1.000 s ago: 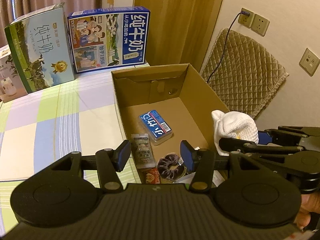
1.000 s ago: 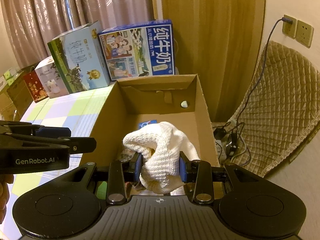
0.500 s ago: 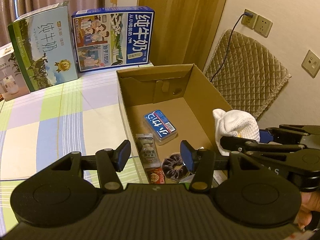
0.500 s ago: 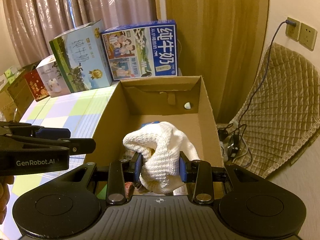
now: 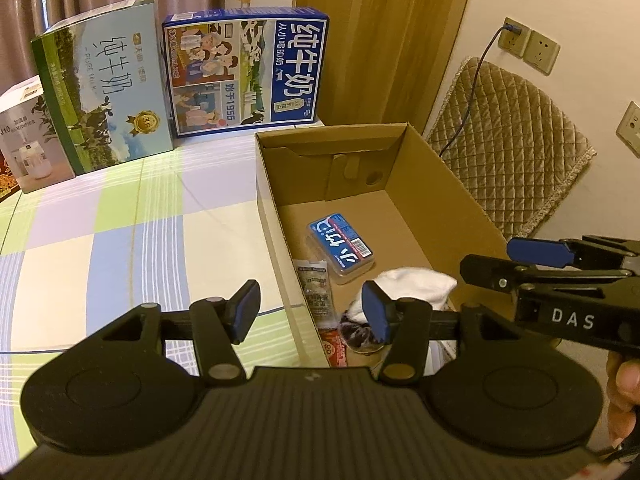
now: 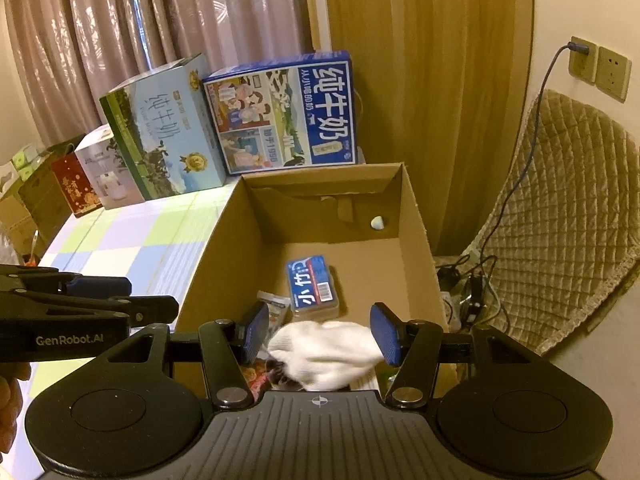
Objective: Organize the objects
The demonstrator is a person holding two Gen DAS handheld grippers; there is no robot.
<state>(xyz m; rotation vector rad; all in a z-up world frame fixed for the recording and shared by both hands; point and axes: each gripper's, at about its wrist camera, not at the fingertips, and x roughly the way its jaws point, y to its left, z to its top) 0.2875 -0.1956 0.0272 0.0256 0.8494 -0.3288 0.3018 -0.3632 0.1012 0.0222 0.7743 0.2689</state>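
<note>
Lying crumpled at the near end of the cardboard box (image 6: pixel 416 216), the white knitted cloth (image 6: pixel 328 350) runs lengthwise left to right, soft and bunched. Right gripper (image 6: pixel 322 334) jaws stand wide, clear of it. Left gripper (image 5: pixel 310 310) jaws wide, empty.

Two milk cartons (image 5: pixel 172 88) stand before curtains (image 6: pixel 160 20), near a quilted cushion (image 5: pixel 508 152)
</note>
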